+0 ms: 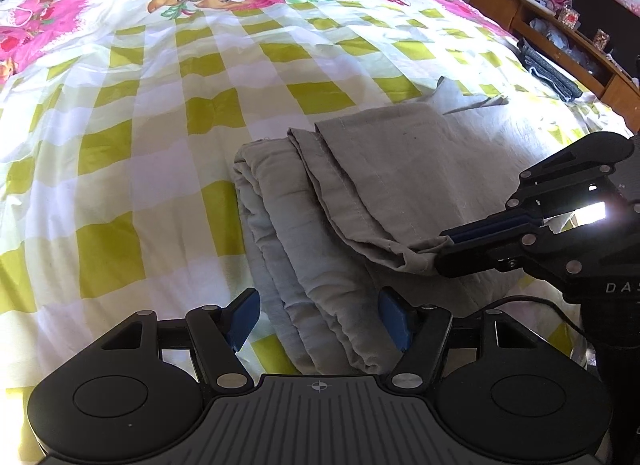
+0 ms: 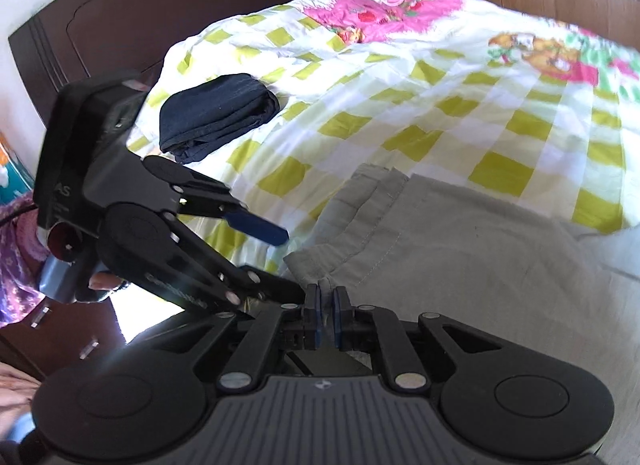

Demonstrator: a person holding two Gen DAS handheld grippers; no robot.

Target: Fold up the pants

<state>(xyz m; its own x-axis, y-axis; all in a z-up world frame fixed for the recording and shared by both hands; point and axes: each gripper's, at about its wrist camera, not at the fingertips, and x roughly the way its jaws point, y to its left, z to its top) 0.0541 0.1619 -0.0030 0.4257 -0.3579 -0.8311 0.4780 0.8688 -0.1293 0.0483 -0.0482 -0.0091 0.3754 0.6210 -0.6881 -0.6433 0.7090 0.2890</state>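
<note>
Beige-grey pants lie partly folded on the checked bedspread. My left gripper is open, its blue pads either side of the near folded edge, holding nothing. My right gripper comes in from the right and is shut on a corner of the top layer of the pants. In the right wrist view the right gripper pinches the pants' hem, and the open left gripper sits just to its left.
A folded dark navy garment lies near the dark headboard. A folded dark grey garment lies at the bed's right edge beside a wooden shelf with small items.
</note>
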